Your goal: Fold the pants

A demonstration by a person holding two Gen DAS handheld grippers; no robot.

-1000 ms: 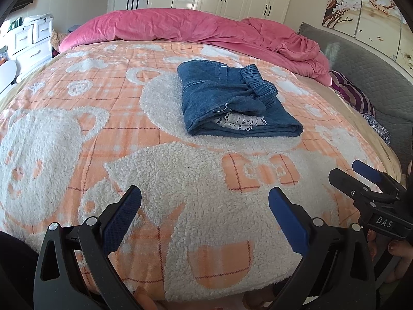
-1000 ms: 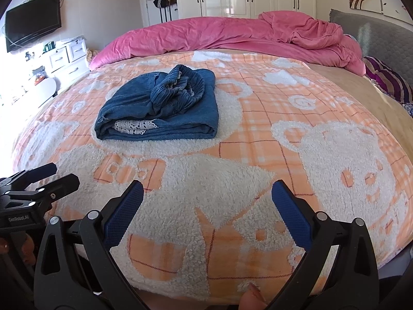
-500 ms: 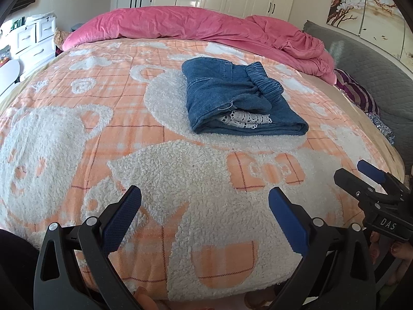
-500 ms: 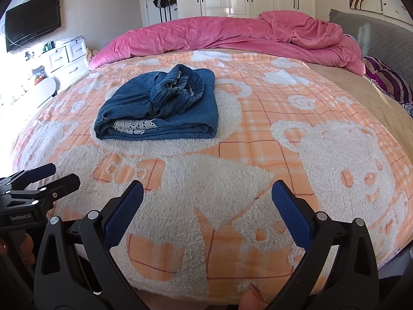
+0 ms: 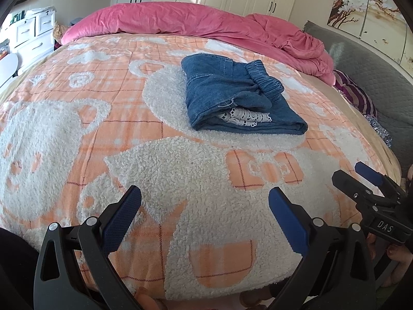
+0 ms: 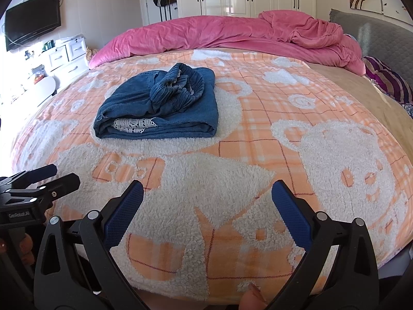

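Note:
The blue denim pants (image 5: 232, 95) lie folded in a compact bundle on the orange and white bear blanket (image 5: 180, 168), white lace trim showing at the near edge. They also show in the right wrist view (image 6: 160, 108). My left gripper (image 5: 205, 199) is open and empty, held near the bed's front edge, well short of the pants. My right gripper (image 6: 207, 193) is open and empty, also near the front edge. Each gripper shows in the other's view: the right one (image 5: 361, 180) at the far right, the left one (image 6: 59, 175) at the far left.
A rumpled pink duvet (image 6: 232, 36) lies across the far side of the bed. A grey headboard (image 5: 374, 59) and a striped pillow (image 5: 356, 95) are at the right. White drawers (image 6: 64, 56) and a wall TV (image 6: 33, 28) stand at the left, wardrobes behind.
Both grippers stay open and empty. The left wrist view has drifted slightly, so the pants sit a little lower and to the right. The right view is nearly unchanged.

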